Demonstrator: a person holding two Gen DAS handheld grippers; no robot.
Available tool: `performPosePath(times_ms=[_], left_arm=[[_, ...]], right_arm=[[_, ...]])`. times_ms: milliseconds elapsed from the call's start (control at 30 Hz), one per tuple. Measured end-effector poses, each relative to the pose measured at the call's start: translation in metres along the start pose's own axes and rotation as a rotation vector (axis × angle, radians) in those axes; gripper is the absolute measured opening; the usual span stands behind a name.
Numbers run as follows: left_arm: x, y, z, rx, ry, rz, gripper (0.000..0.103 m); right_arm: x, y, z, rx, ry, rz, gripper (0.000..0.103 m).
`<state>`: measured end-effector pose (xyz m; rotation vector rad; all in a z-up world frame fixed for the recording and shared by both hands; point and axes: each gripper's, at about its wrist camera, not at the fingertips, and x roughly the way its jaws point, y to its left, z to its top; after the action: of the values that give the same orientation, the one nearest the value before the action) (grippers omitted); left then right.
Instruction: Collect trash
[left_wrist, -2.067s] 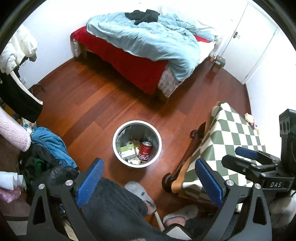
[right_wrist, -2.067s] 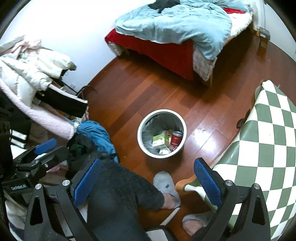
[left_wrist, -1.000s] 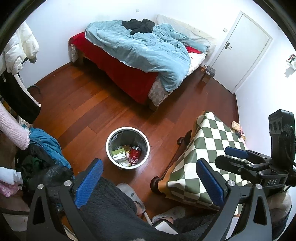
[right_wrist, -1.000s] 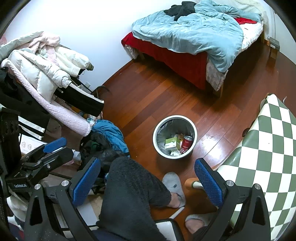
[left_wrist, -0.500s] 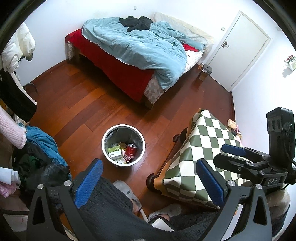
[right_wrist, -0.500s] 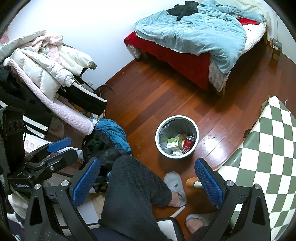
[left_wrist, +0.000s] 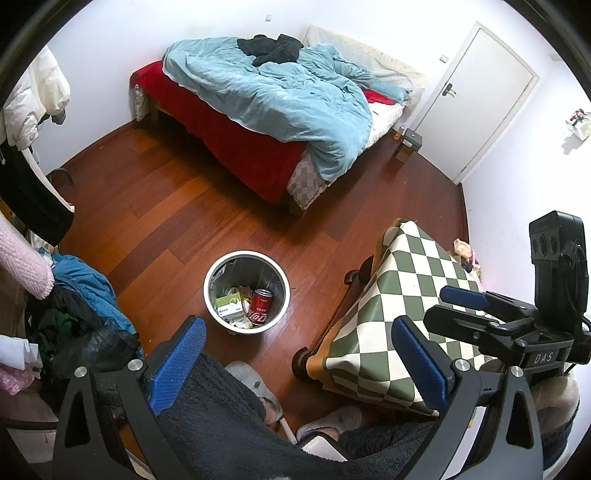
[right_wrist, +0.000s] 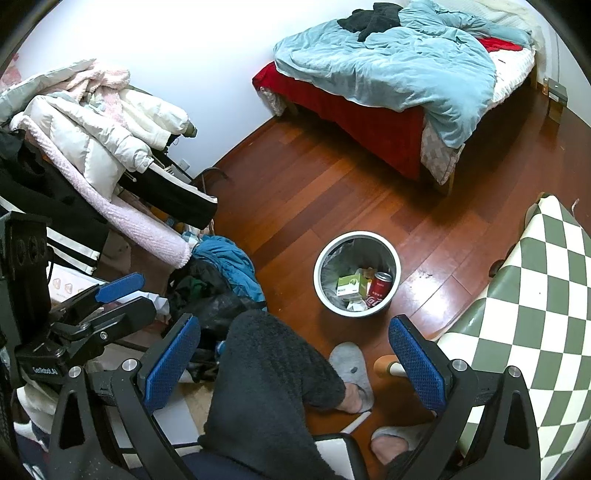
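A round white trash bin (left_wrist: 275, 271) (right_wrist: 320, 266) stands on the wooden floor. Inside it lie a red soda can (left_wrist: 261, 305) (right_wrist: 378, 288), a green and white carton (left_wrist: 229, 305) (right_wrist: 348, 285) and crumpled paper. My left gripper (left_wrist: 295, 363) hangs open and empty high above the floor, nearer to me than the bin. My right gripper (right_wrist: 295, 360) is open and empty too, at a similar height. Each gripper shows in the other's view, the right gripper (left_wrist: 476, 310) over the checkered table and the left gripper (right_wrist: 110, 299) beside the clothes.
A green and white checkered table (left_wrist: 399, 295) (right_wrist: 535, 295) stands right of the bin. A bed with a blue duvet (left_wrist: 280, 96) fills the far side, a white door (left_wrist: 480, 99) beyond it. Heaped clothes (right_wrist: 92, 147) crowd the left. A person's dark trouser leg (right_wrist: 266, 387) and grey slippers (right_wrist: 351, 365) sit below the grippers.
Both grippers have risen and drawn back from the bin, so it looks smaller and more of the room shows. Both stayed open and empty.
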<state>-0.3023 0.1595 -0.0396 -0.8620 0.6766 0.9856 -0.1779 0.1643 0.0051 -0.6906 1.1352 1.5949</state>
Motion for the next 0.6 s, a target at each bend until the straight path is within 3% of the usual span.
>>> performPosePath(times_ms=[600], left_arm=[[-0.0031, -0.0025, 0.0025, 0.006, -0.002, -0.004, 0.103]], right_arm=[[-0.0009, -0.0004, 0.0042, 0.004, 0.003, 0.004, 0.103]])
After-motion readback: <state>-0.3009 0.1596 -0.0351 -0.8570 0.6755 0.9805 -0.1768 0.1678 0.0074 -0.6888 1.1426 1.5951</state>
